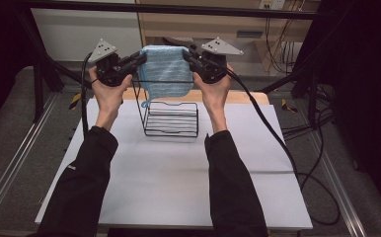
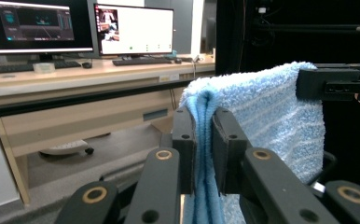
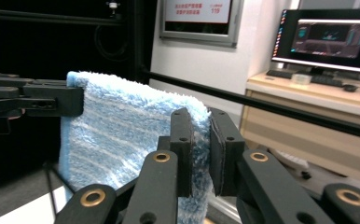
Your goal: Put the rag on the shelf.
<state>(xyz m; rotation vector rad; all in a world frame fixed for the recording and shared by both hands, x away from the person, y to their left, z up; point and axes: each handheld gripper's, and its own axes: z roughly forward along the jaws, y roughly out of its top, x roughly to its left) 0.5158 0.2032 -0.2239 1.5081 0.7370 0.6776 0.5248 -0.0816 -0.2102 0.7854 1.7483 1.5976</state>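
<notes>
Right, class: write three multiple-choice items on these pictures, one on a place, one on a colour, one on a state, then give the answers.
1. Where is the fluffy blue towel?
A. Flat on the white table
B. Held up above the black wire rack
C. On the floor

2. What colour is the towel?
A. Blue
B. Red
C. Green

3. How are the two grippers?
A. Both open
B. One open
C. Both shut on the towel

Answers: 1 B, it hangs over the rack. 2 A, blue pile. 3 C, the left gripper and the right gripper each pinch an upper corner.

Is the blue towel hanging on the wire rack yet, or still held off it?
Held off it: the blue towel hangs stretched between left gripper and right gripper, above the wire rack.
</notes>
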